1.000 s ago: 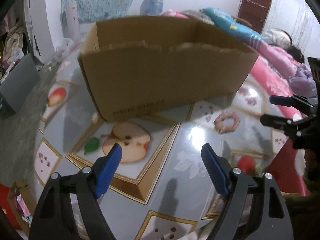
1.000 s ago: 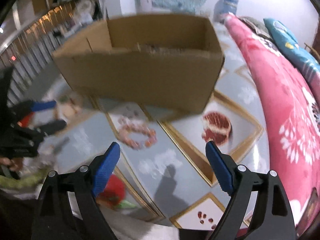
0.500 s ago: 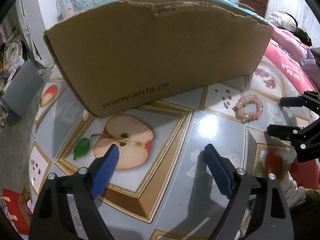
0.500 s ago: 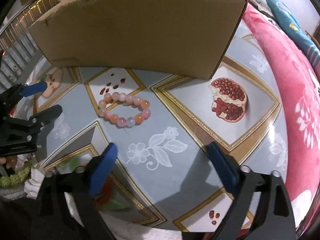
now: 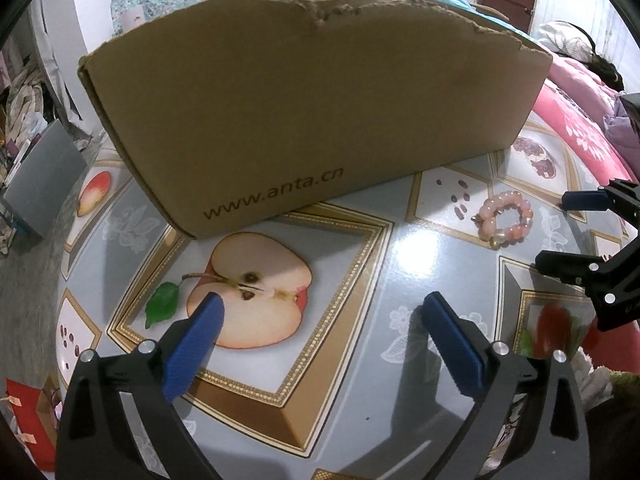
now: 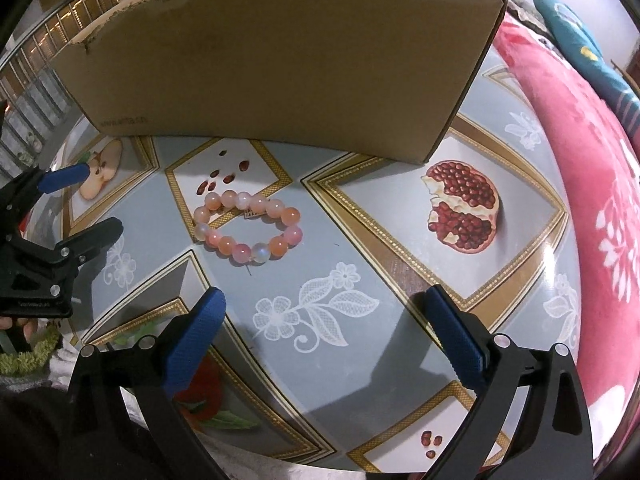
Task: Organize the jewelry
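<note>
Before the cardboard box (image 6: 280, 60), a bead bracelet (image 6: 248, 228) lies (untouched); both tools just opened wide, empty.

Dim indoor light, white glare on glossy tablecloth (image 5: 416, 248), soft shadows, sharp centre, fisheye-bent dark edges

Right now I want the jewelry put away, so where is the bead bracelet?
The bead bracelet lies on the table just in front of the cardboard box, left of centre in the right wrist view, beside the printed seeds.
</note>
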`<action>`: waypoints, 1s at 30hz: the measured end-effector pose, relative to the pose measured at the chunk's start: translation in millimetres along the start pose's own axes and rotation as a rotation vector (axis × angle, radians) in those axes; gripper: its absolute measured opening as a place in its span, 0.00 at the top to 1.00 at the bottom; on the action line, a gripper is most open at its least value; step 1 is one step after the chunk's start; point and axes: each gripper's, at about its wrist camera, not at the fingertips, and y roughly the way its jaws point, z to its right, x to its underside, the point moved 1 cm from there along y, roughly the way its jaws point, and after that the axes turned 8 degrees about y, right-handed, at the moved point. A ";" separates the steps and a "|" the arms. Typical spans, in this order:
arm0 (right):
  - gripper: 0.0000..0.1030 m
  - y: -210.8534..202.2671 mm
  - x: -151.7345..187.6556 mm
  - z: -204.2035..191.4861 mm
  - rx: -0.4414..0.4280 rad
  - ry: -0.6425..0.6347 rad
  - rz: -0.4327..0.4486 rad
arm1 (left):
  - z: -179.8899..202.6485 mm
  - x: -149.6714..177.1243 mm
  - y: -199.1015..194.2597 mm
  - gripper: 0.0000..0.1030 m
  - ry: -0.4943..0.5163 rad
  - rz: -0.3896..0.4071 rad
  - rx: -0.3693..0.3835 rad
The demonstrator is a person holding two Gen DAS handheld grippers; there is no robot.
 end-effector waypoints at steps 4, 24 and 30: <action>0.08 -2.5 1.3 -1.9 0.003 0.007 0.002 | 0.4 -0.4 0.4 0.05 0.001 0.004 0.000; 0.08 -1.8 0.4 -3.2 0.004 0.019 0.004 | -1.1 2.7 1.7 0.05 0.011 0.012 0.006; 0.08 -2.0 0.2 -2.5 0.004 0.018 0.009 | -0.9 2.0 1.8 0.05 0.023 0.002 0.016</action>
